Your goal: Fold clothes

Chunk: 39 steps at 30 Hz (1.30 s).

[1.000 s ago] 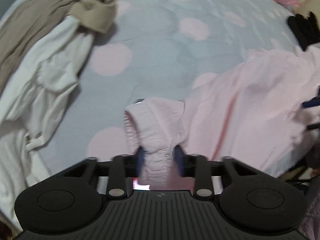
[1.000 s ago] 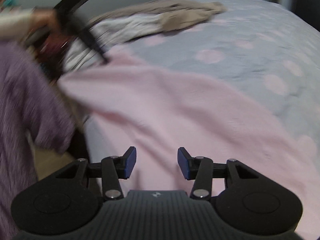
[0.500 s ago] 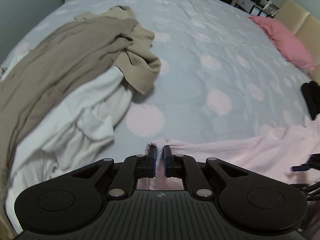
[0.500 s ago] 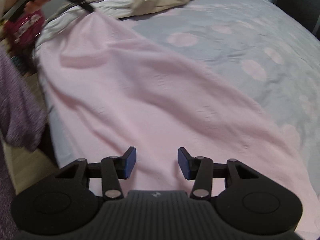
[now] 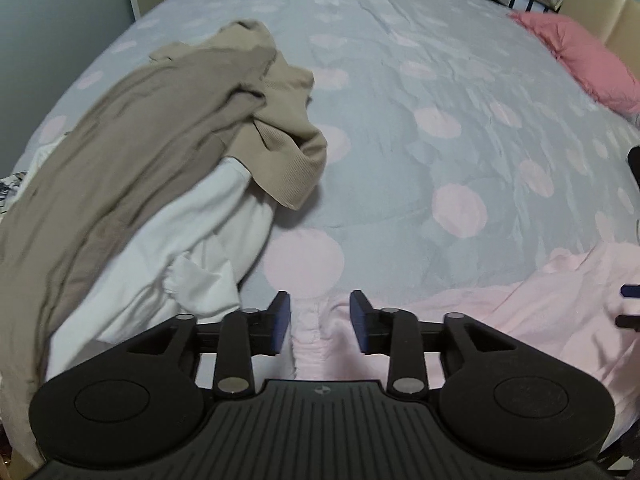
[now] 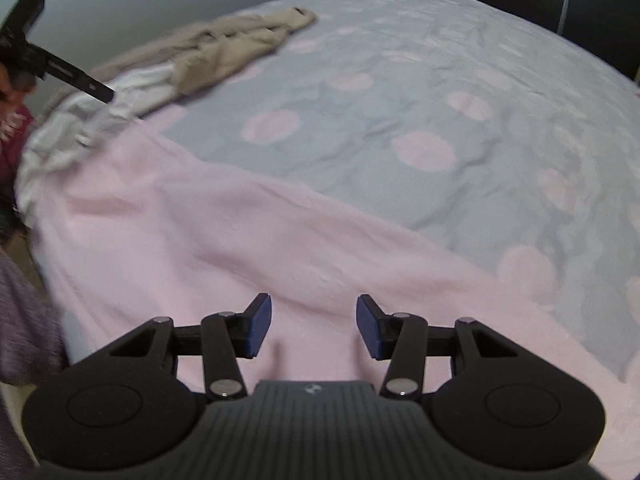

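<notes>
Pink garment cuff between left tongs

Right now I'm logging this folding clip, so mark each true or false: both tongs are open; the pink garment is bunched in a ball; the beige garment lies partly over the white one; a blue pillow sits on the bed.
1. Both tongs are open: true. The left tongs and right tongs both gape, gripping nothing.
2. The pink garment is balled up: false. It lies spread along the bed's near edge.
3. The beige garment partly covers the white garment: true.
4. The pillow is blue: false. The pillow is pink.
</notes>
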Tool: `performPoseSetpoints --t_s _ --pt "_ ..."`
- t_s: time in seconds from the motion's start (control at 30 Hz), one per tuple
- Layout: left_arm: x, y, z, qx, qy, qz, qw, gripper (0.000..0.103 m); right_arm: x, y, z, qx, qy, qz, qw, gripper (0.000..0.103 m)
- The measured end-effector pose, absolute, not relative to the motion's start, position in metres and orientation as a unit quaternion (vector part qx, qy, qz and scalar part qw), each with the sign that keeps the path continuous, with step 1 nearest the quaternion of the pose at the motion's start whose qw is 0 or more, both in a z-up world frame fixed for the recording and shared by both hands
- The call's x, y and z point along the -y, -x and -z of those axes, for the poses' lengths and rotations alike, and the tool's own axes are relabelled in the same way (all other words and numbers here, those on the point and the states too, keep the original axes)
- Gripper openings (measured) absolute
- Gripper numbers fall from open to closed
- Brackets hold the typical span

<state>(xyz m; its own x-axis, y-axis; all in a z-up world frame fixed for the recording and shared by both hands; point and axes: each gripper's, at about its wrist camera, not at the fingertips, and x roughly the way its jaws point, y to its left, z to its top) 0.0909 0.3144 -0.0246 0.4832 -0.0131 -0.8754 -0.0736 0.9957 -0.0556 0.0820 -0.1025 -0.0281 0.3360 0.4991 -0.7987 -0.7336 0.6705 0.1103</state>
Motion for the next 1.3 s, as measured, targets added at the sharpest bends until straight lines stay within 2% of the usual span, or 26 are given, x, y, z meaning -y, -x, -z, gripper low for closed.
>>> performPoseSetpoints --t_s 0.07,0.27,0.5,0.67,1.07,1.1,1.13,1.17,1.23,1.3 --pt "-0.314 -0.08 0.017 -0.496 0.031 -0.007 0.868 0.037 0.094 -0.071 0.026 -0.424 0.137 -0.415 0.793 0.051" --pt "-0.293 -0.045 0.007 -0.479 -0.042 0.043 0.876 0.037 0.071 -0.022 0.022 -0.392 0.175 -0.513 0.743 0.051" --pt "-0.233 0.0 0.011 -0.472 -0.164 0.129 0.857 0.039 0.059 0.025 0.035 -0.373 0.235 -0.573 0.691 0.051" --pt "-0.182 0.032 0.032 -0.468 -0.263 0.212 0.817 0.043 0.051 0.049 0.047 -0.353 0.31 -0.569 0.675 0.054" --pt "-0.125 0.067 0.092 -0.463 -0.429 0.292 0.719 0.043 0.051 0.041 0.076 -0.372 0.357 -0.529 0.674 0.054" --pt "-0.123 0.067 0.099 -0.459 -0.445 0.286 0.713 0.043 0.051 0.04 0.078 -0.376 0.355 -0.53 0.672 0.049" --pt "-0.121 0.068 0.105 -0.456 -0.458 0.281 0.71 0.043 0.051 0.039 0.079 -0.38 0.353 -0.531 0.67 0.038" --pt "-0.12 0.069 0.11 -0.451 -0.47 0.274 0.707 0.043 0.051 0.039 0.077 -0.378 0.354 -0.532 0.67 0.022" --pt "-0.12 0.07 0.123 -0.44 -0.498 0.256 0.702 0.043 0.052 0.035 0.07 -0.375 0.341 -0.522 0.686 0.002" --pt "-0.12 0.071 0.134 -0.429 -0.524 0.238 0.697 0.043 0.057 0.027 0.058 -0.373 0.311 -0.514 0.707 0.002"
